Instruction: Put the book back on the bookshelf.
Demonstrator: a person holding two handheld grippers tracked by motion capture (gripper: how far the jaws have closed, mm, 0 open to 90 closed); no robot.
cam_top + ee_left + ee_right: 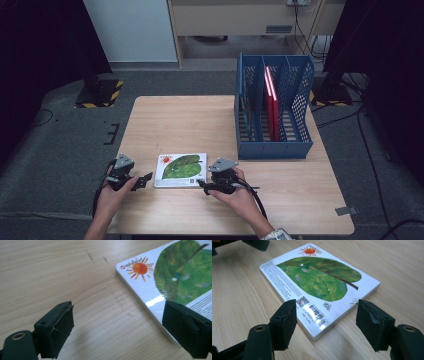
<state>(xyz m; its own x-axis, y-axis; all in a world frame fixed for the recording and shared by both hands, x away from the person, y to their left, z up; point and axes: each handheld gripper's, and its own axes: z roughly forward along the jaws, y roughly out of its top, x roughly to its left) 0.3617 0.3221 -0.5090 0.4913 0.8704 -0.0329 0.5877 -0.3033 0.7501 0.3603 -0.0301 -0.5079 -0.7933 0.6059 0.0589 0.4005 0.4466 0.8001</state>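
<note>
Tongs, two pairs, both released: I am holding the left tongs by the book's left edge and the right tongs astride its near right corner. Book: lying flat at the desk's near middle, glossy white board cover, green leaf, orange sun, barcode (blue file rack standing beyond). Handling note: I am judging a square bite across the thick edge safest.

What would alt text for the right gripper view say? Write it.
A book with a green leaf and orange sun on its cover lies flat on a wooden table. The right gripper straddles its near corner with open black jaws, not touching it.
</note>
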